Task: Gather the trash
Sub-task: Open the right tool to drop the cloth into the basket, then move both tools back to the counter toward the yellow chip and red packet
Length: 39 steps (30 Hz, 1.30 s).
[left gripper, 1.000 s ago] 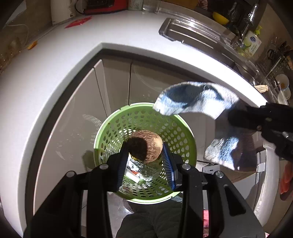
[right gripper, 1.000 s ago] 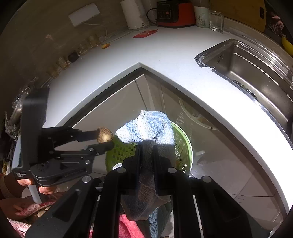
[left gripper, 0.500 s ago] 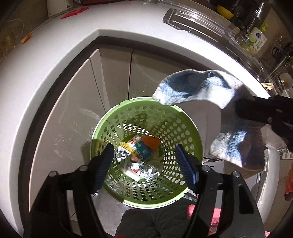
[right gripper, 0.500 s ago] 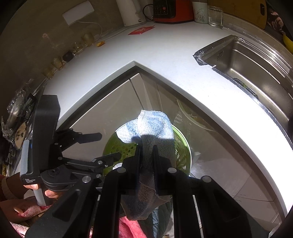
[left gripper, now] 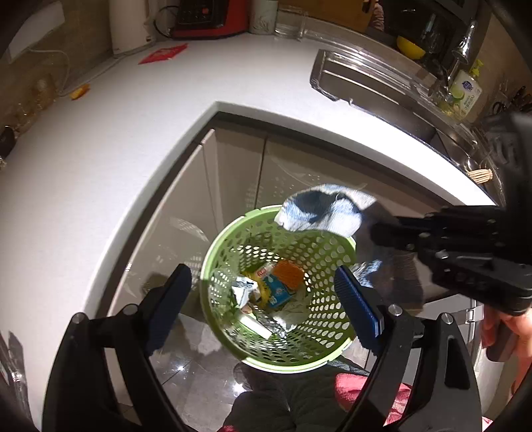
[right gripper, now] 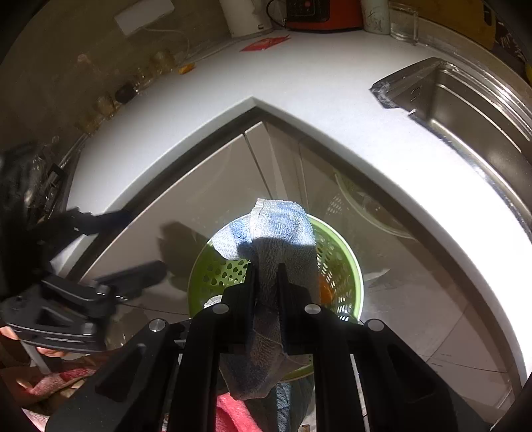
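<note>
Wrapping the corner is a white countertop (left gripper: 99, 139), and on the floor below it stands a green perforated basket (left gripper: 329, 349) with cartons and foil scraps (left gripper: 266, 292) in its bottom. Above it the left gripper (left gripper: 262, 285), its 2 jaws just opened wide, holds nothing. The right gripper (right gripper: 267, 282) is clamped on a blue-and-white cloth (right gripper: 279, 229) over the basket's rim.

A white L-shaped countertop (left gripper: 139, 133) wraps an inner corner above beige cabinet doors (left gripper: 239, 172). At the countertop's back stand a red appliance (left gripper: 209, 20), a white kettle (left gripper: 128, 30) and a clear glass (left gripper: 291, 23). A steel sink (left gripper: 375, 96) is set into its right arm, a soap bottle (left gripper: 465, 94) behind it.
</note>
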Each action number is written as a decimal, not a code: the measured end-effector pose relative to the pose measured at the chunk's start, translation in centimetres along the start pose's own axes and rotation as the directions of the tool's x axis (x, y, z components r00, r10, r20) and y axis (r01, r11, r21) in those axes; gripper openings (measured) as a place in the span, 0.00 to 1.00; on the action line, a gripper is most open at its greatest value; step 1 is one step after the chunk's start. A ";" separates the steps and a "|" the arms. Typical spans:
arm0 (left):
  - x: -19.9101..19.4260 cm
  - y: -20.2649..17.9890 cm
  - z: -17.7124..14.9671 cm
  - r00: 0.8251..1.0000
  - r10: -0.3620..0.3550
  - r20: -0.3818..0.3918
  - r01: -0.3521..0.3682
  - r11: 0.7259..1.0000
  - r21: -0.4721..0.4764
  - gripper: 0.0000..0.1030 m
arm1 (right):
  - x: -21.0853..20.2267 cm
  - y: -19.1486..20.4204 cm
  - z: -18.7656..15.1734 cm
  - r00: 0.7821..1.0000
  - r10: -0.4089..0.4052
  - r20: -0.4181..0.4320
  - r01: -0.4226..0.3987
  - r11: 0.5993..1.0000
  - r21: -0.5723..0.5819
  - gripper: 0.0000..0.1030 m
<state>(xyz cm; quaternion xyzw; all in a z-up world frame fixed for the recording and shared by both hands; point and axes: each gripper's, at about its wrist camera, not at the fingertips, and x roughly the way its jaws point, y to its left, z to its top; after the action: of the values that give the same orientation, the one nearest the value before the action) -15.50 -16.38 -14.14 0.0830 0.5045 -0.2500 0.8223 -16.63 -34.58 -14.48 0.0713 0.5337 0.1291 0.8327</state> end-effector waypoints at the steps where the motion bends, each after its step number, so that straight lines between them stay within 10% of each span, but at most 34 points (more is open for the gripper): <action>1: -0.2 0.2 0.0 1.000 0.003 0.004 -0.003 1.000 -0.005 0.82 | 0.6 0.2 0.0 1.000 -0.001 -0.008 0.001 1.000 -0.005 0.13; 7: -0.9 2.1 -1.0 0.999 0.032 -0.001 -0.032 0.998 -0.050 0.85 | 5.1 1.6 -0.7 0.997 -0.020 -0.073 0.018 0.999 -0.034 0.17; 11: -1.1 3.7 -1.7 0.999 0.048 -0.009 -0.048 0.996 -0.081 0.85 | 7.4 2.2 -1.0 0.995 -0.054 -0.087 0.052 0.998 -0.018 0.80; 17: -1.7 5.6 -1.7 0.998 0.059 0.001 -0.059 0.991 -0.122 0.85 | 6.5 3.1 -0.6 0.988 -0.125 -0.086 0.125 0.992 -0.008 0.97; 29: -4.9 11.1 3.2 0.984 0.140 0.111 -0.109 0.963 -0.248 0.92 | -0.9 5.1 4.7 0.982 -0.186 0.031 0.188 0.976 -0.114 0.98; 39: -2.8 18.8 10.9 0.952 0.277 0.129 -0.208 0.896 -0.394 0.92 | -0.2 3.0 15.3 0.991 -0.104 0.084 0.117 0.980 -0.162 0.98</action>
<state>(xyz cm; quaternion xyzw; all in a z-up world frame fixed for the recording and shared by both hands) 1.41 -3.54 -8.69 -0.0366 0.4513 -0.0505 0.8902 -3.19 -31.46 -7.12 -0.0233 0.4925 0.1240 0.8611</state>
